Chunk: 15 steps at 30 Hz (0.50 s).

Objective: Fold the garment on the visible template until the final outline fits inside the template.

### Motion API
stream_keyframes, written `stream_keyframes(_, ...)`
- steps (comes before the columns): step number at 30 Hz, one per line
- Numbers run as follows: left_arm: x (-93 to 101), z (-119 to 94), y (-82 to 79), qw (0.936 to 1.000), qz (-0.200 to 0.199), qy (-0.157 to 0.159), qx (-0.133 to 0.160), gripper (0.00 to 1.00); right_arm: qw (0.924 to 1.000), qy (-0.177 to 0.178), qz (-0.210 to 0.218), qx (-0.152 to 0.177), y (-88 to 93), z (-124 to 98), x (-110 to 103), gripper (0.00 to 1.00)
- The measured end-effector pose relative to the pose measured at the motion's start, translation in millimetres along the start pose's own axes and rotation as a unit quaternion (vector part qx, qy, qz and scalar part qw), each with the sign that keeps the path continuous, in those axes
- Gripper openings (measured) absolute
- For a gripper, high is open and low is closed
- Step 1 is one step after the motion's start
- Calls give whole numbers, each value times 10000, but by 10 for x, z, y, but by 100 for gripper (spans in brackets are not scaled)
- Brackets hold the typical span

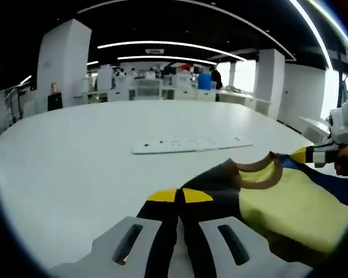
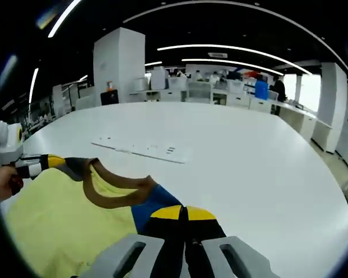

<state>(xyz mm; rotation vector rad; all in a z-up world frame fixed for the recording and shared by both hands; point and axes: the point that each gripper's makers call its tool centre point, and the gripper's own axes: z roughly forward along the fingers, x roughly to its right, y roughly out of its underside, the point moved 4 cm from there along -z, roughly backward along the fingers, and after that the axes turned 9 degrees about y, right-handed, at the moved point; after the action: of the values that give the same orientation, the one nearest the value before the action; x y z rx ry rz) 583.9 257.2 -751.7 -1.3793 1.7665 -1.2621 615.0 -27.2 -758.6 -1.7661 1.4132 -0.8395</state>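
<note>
A yellow garment point(image 1: 290, 202) with a brown collar point(image 1: 258, 176) is stretched between my two grippers over the white table point(image 1: 75, 162). My left gripper point(image 1: 180, 197) is shut on its dark shoulder at the bottom of the left gripper view. At that view's right edge, my right gripper point(image 1: 316, 155) pinches the blue shoulder. In the right gripper view, the right gripper point(image 2: 182, 214) is shut on the blue shoulder of the garment point(image 2: 64, 214). The left gripper point(image 2: 43, 163) holds the far shoulder at the left, beyond the collar point(image 2: 113, 194).
A flat white strip with small markings point(image 1: 191, 145) point(image 2: 142, 150) lies on the table point(image 2: 249, 162) beyond the garment. A hand point(image 2: 3, 179) holds the left gripper. White pillars, desks and people stand far behind the table.
</note>
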Motion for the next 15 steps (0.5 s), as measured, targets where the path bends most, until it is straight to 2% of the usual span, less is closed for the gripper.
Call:
stream_keyframes(5,-23,-99,-55,10000,53,-23,39,2,9997,39,237,-32,-45,-77,35,1)
stream_keyframes(9,-42,-230,-134,9998,20,63,176,13,9996,-9,282,14,-113,-184,52,18)
stream_keyframes(12,-41,-313,-153,9996,138,156,167,20,9993,-228,300,32,-183,-312,12,27)
stream_keyframes(15,-31,-446,-166,9991,298,278,139,26,9981,-407,454,84,-246,-449,-36,40)
